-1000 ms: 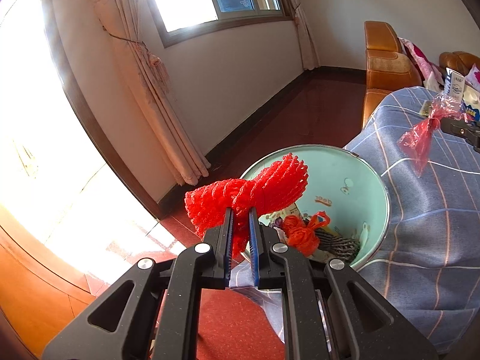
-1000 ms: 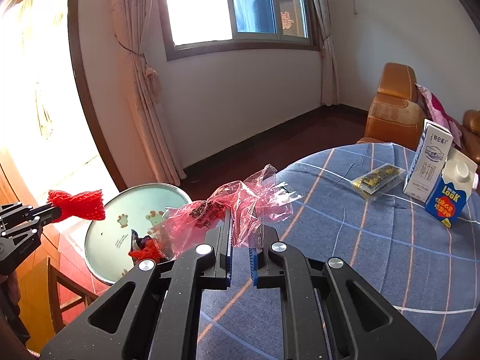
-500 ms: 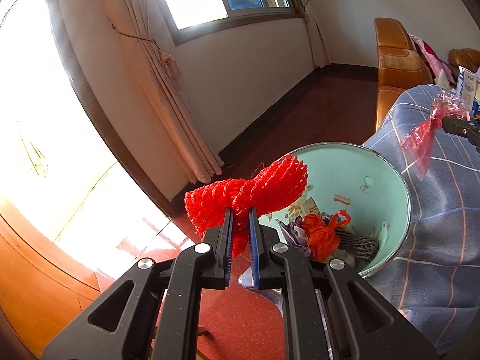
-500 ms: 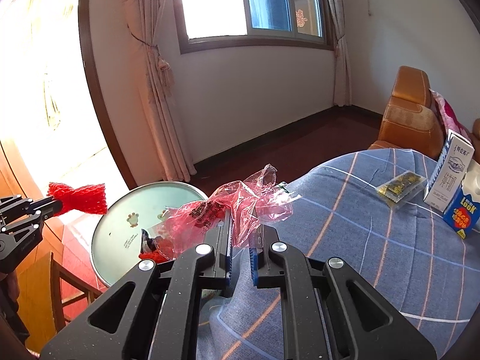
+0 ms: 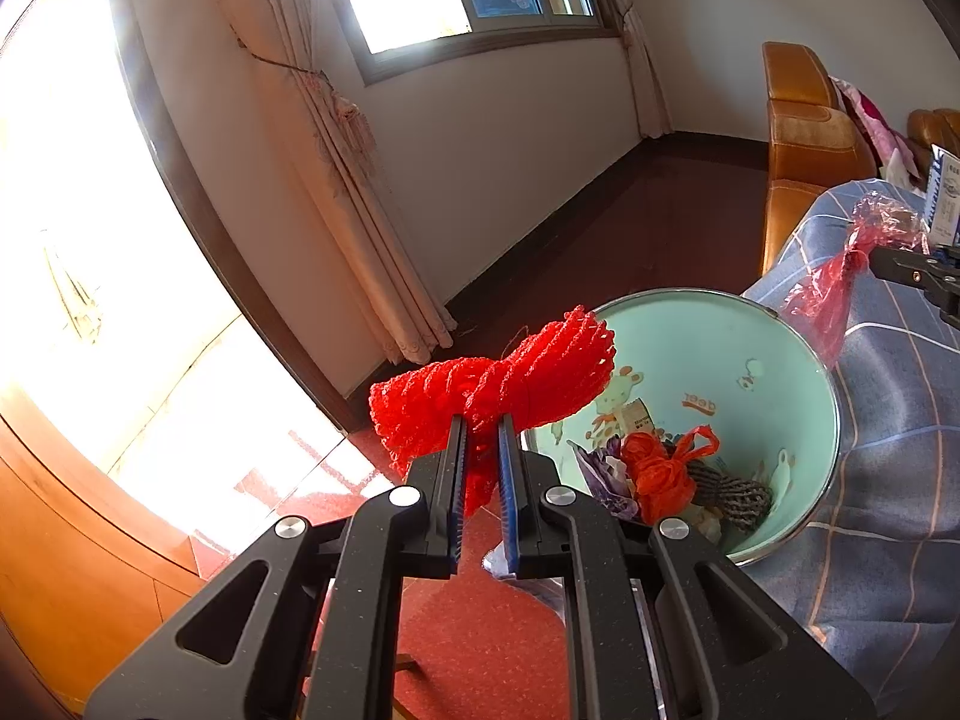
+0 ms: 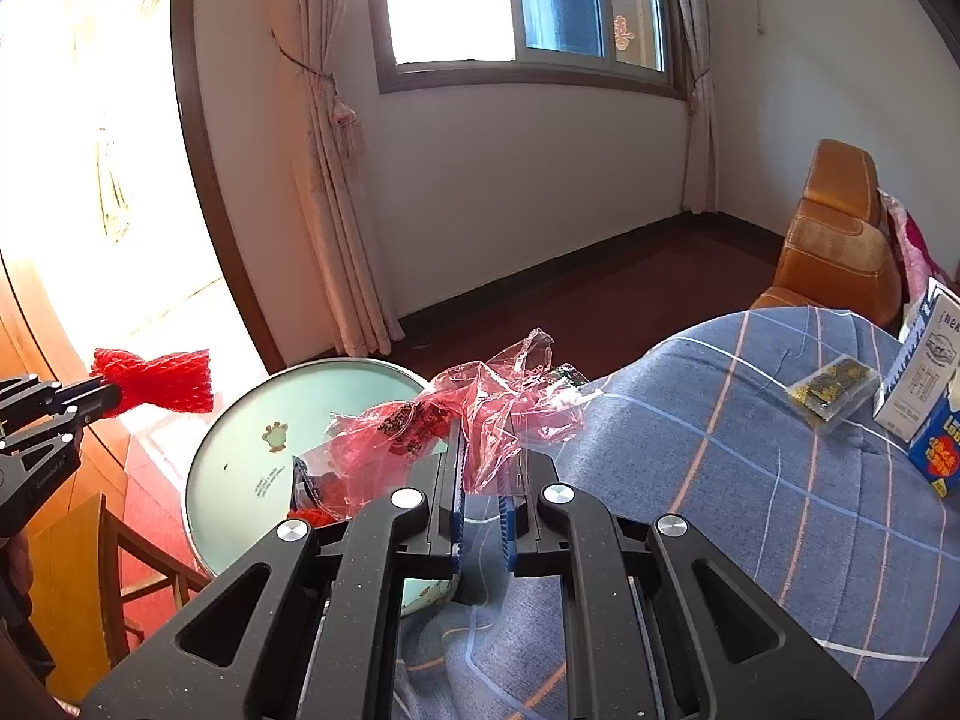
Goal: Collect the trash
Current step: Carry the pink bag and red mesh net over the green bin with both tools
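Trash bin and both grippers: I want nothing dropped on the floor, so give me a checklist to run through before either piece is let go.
1. Left gripper shut on the red foam net: ok.
2. Right gripper shut on the red plastic wrapper: ok.
3. Trash bin open, with room above the trash already in it: ok.
4. Red foam net over the bin mouth: not ok; it sits at the near rim, partly over the floor.
5. Red plastic wrapper over the bin mouth: cannot tell; in the right wrist view it overlaps the rim, in the left wrist view it hangs over the blue checked cloth.
6. Grippers clear of each other: ok, set well apart.
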`<act>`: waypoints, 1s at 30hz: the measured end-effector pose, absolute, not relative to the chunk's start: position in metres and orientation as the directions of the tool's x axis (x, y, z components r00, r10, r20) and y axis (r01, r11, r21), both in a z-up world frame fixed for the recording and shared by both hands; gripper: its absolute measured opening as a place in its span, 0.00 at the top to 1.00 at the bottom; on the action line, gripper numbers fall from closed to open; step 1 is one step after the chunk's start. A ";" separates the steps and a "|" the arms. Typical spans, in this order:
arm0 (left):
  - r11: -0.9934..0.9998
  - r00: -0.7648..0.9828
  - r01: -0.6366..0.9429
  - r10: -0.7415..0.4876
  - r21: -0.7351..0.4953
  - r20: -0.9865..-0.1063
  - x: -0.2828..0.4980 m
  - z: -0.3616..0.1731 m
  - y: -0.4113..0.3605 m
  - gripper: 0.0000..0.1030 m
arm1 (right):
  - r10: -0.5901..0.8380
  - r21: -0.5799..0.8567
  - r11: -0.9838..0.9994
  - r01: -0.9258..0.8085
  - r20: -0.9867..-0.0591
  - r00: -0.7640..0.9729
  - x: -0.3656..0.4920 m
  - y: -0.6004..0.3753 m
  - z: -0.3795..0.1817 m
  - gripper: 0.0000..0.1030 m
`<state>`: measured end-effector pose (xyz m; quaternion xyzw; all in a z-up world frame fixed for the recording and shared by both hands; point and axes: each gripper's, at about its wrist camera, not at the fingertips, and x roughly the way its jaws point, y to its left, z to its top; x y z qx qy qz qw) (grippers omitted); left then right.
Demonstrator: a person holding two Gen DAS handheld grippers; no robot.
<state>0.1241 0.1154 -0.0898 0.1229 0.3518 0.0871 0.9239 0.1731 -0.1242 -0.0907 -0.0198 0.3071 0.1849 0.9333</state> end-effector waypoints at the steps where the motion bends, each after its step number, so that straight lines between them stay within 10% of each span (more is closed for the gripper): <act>1: 0.954 0.737 -0.077 0.250 0.290 -0.627 0.124 -0.090 0.116 0.91 | 0.334 0.074 0.930 -0.361 -0.581 0.742 0.174 -0.122 -0.091 0.90; 30: 0.935 0.750 -0.092 0.292 0.343 -0.594 0.122 -0.092 0.108 0.90 | 0.348 0.021 0.908 -0.418 -0.594 0.725 0.189 -0.082 -0.091 0.89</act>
